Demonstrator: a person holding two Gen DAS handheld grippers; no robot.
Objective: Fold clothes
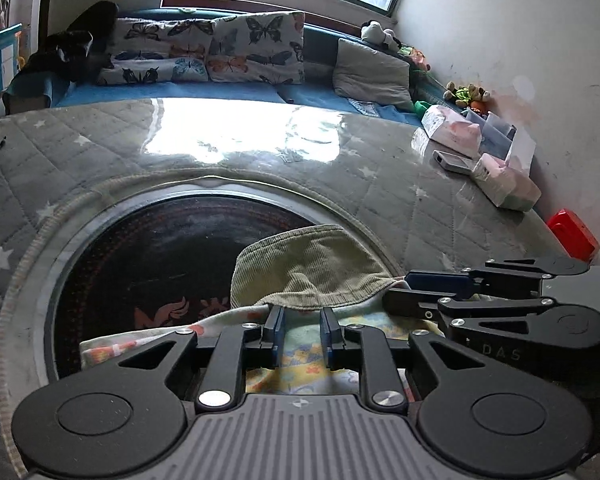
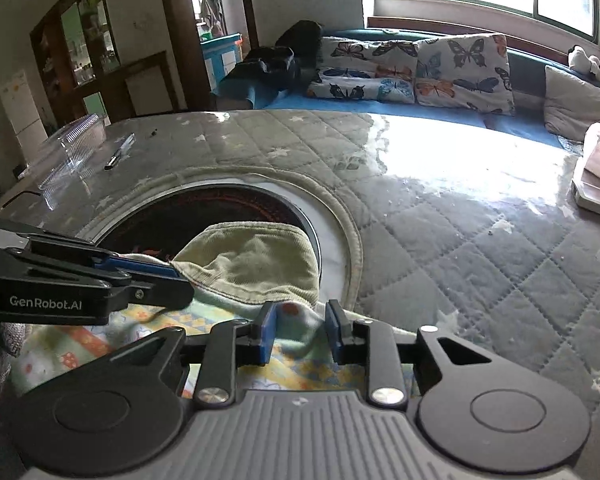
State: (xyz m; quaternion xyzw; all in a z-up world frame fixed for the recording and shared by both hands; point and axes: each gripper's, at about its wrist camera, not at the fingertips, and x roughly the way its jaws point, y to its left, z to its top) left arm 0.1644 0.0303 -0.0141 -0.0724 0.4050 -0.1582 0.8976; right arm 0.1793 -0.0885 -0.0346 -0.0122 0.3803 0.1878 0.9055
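Note:
A small garment lies at the near edge of the table: olive corduroy outside (image 1: pixel 312 268) with a pastel printed lining (image 1: pixel 300 360). In the right wrist view the corduroy part (image 2: pixel 256 264) lies folded over the printed part (image 2: pixel 80 340). My left gripper (image 1: pixel 302 334) is open, its blue pads on either side of the garment's edge. My right gripper (image 2: pixel 300 330) is open around a raised fold of the printed cloth. Each gripper shows in the other's view, the right one (image 1: pixel 432 288) at the right, the left one (image 2: pixel 148 276) at the left, both over the garment.
The table has a grey quilted star cover (image 2: pixel 460 240) under clear plastic, with a round dark inset (image 1: pixel 160 260). Tissue packs and boxes (image 1: pixel 500 176) and a red object (image 1: pixel 572 232) stand at the right by the wall. A pen (image 2: pixel 118 152) and a clear plastic tray (image 2: pixel 72 148) lie far left. A sofa with butterfly pillows (image 1: pixel 220 48) is behind.

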